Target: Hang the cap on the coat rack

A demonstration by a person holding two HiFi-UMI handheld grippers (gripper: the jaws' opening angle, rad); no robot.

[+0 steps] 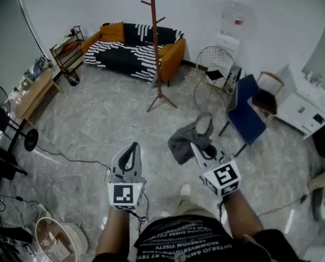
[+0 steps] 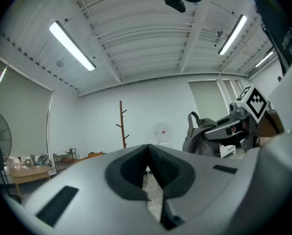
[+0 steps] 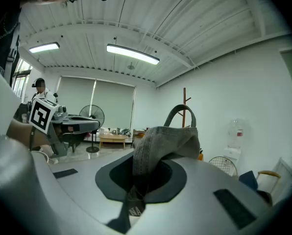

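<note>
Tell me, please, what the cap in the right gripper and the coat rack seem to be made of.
Cap: looks like washed grey cotton twill or denim, matte; it folds softly and has a stitched strap loop.
Coat rack: seems to be reddish-brown wood with a dull finish, a straight pole with angled pegs; from this far, painted metal cannot be ruled out.

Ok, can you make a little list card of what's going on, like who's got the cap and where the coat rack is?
cap: grey, hanging from the right gripper
right gripper: shut on the cap
left gripper: shut, nothing in it
coat rack: wooden, standing across the floor, in front of the sofa
pegs that show: nothing on them
cap hung up: not yet
</note>
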